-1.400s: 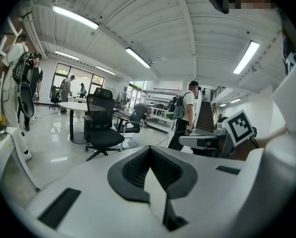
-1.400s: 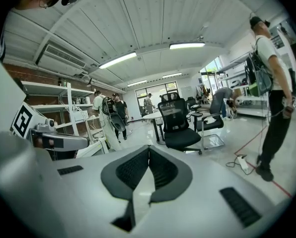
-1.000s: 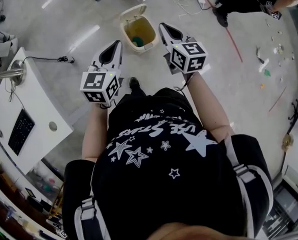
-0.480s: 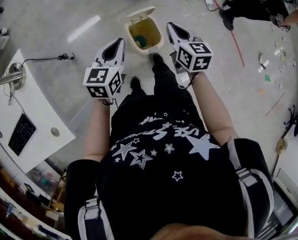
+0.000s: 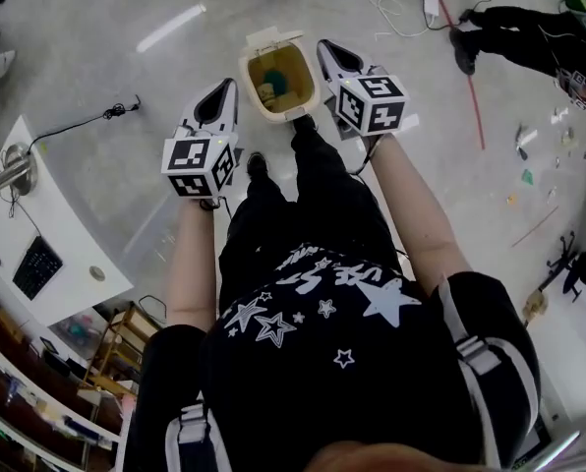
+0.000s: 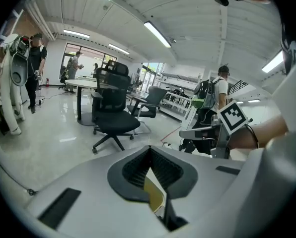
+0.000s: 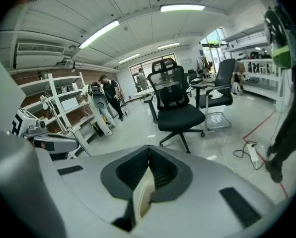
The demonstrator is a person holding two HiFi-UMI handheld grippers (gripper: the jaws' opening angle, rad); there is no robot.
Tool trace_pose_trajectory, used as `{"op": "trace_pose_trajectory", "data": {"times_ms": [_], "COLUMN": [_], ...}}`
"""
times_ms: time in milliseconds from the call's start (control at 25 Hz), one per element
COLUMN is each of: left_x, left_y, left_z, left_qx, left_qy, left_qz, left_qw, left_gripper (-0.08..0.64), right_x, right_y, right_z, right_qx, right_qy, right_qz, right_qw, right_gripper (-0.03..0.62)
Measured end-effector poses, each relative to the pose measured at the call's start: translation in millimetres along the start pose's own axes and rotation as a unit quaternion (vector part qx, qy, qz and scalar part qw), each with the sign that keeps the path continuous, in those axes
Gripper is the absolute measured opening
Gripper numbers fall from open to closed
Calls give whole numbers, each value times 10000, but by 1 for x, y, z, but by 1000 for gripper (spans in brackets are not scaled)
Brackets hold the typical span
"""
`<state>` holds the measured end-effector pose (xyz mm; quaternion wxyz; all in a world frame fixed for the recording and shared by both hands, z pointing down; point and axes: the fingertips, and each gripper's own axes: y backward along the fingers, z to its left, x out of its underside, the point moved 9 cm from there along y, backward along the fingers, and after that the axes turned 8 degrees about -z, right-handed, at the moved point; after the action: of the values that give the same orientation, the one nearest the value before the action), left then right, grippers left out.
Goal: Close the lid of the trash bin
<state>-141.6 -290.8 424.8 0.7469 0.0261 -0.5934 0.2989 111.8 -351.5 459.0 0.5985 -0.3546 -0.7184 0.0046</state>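
Grey polished floor (image 5: pixel 106 77) fills most of the head view, with a white desk (image 5: pixel 62 264) off to your left. On that floor, straight ahead of you, stands the cream bin (image 5: pixel 246 81). Its mouth faces up and its long axis runs away from you. Its lid (image 5: pixel 269 37) is flipped back at the far edge, so the bin is open. Your left gripper (image 5: pixel 228 88) hangs just left of the bin, and your right gripper (image 5: pixel 326 51) sits close along its right rim. Both are clenched with nothing between the jaws. Something teal (image 5: pixel 276 86) lies inside the bin. A second ago the bin lay further ahead of both grippers; now it sits between them, and your right shoe (image 5: pixel 302 122) has stepped up to its near edge.
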Motion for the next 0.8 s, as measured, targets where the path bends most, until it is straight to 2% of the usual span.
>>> {"op": "trace_pose_trajectory", "data": {"times_ms": [200, 400, 600, 800], "left_x": [22, 48, 72, 93], "left_y": [-54, -96, -126, -144], "left_z": [8, 21, 43, 54], "left_qx": [-314, -652, -1110, -1251], "left_qy": [-57, -45, 124, 138], "left_qz": [342, 634, 788, 946], "left_qw": [9989, 9958, 9906, 9875], "left_gripper": [11, 11, 11, 11], "right_x": [11, 38, 67, 87], "right_y": [-53, -110, -155, -169], "right_z": [-41, -71, -91, -100], "right_qx": [-237, -636, -1107, -1567], "right_qy": [4, 30, 329, 339], "right_qz": [235, 556, 1028, 1382], "right_qw": [9994, 9964, 9880, 9773], "right_gripper": [8, 8, 8, 8]}}
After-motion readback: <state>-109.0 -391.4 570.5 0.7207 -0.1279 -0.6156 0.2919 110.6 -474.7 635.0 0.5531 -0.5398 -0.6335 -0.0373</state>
